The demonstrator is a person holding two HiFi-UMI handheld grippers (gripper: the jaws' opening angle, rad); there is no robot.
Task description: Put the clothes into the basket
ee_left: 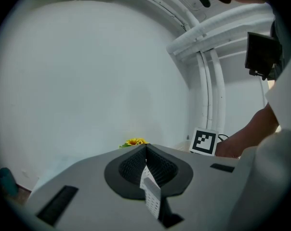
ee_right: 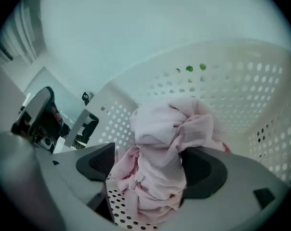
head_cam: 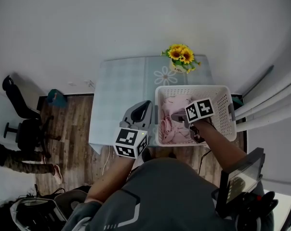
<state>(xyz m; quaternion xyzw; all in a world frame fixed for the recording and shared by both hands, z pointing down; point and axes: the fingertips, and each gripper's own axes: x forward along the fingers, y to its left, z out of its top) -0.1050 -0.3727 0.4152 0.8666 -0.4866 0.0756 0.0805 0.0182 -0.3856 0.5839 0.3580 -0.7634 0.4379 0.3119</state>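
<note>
- In the basket [head_cam: 193, 88] on the table [head_cam: 121, 81] lie the pink clothes [head_cam: 170, 125].
- Over the basket, the right gripper [head_cam: 183, 119] has its jaws spread wide, with the pink clothes bunched up between them.
- Just beside the basket, the left gripper [head_cam: 142, 107] has its jaws pressed together on nothing.

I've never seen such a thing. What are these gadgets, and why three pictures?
There is no robot here: a person holds a grasping tool in each hand. One picture comes from a head camera looking down; the other two cameras ride on the tools. On the table stand sunflowers and a white basket holding pink clothes. The left tool is shut and empty. The right tool is open over the basket, with the clothes lying loose between its jaws.
</note>
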